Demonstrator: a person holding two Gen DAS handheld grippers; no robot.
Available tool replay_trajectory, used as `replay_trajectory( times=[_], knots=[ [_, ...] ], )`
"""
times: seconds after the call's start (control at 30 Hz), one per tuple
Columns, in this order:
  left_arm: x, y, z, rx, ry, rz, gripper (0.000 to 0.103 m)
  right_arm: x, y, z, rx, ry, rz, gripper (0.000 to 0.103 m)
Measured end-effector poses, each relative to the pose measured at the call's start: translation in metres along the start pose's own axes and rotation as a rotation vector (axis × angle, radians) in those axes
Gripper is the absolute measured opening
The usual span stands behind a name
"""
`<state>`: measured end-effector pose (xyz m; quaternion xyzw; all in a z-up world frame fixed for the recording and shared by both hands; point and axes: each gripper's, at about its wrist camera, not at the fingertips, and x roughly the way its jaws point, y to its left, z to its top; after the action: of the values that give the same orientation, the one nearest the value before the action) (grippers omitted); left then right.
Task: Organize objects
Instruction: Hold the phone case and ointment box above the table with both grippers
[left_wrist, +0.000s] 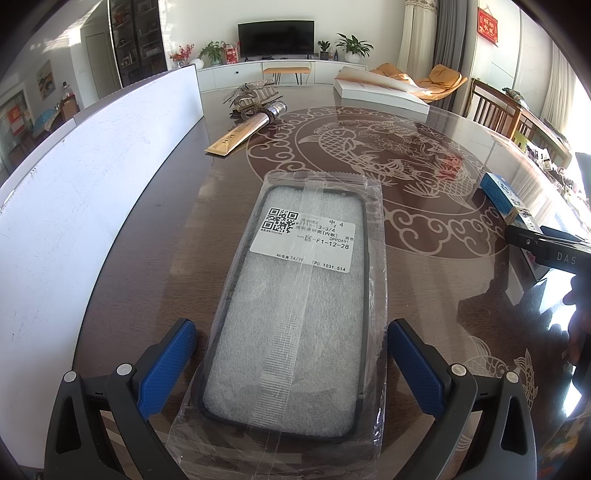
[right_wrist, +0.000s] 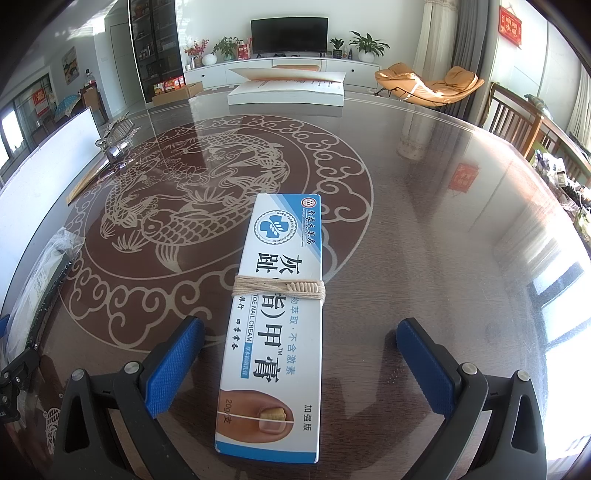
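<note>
Blue-padded, our left gripper (left_wrist: 291, 363) gapes around one bagged phone case (left_wrist: 295, 306) at lower centre, gripping nothing. Our right gripper (right_wrist: 301, 363) likewise straddles one string-tied cream box (right_wrist: 275, 321). One gold tube (left_wrist: 242, 134) lies upper left on the bench (left_wrist: 424, 295).

Bright window daylight, glare on table (right_wrist: 461, 221), fisheye-warped dark edges.

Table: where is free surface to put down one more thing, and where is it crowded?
The table lies bare right of the cream box, up to the open book. The fish medallion's centre is also free. The left side is crowded: phone case, gold tube and white board.
</note>
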<state>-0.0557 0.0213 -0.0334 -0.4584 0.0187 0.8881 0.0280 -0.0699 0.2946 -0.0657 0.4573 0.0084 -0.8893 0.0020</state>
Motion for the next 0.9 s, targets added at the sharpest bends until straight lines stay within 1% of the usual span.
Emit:
replay_trajectory(
  times=[0.63, 0.8, 0.9],
  knots=[
    [0.0007, -0.0004, 0.0002, 0.001, 0.001, 0.0, 0.103, 0.0, 0.0, 0.0, 0.0, 0.0, 0.0, 0.103],
    [-0.0008, -0.0003, 0.0014, 0.022, 0.019, -0.016, 0.103, -0.0002, -0.0001, -0.0001, 0.0, 0.0, 0.0, 0.103],
    [-0.0017, 0.0006, -0.0003, 0.044, 0.016, -0.034, 0.103, -0.0001, -0.0001, -0.0001, 0.0, 0.0, 0.0, 0.103]
  ],
)
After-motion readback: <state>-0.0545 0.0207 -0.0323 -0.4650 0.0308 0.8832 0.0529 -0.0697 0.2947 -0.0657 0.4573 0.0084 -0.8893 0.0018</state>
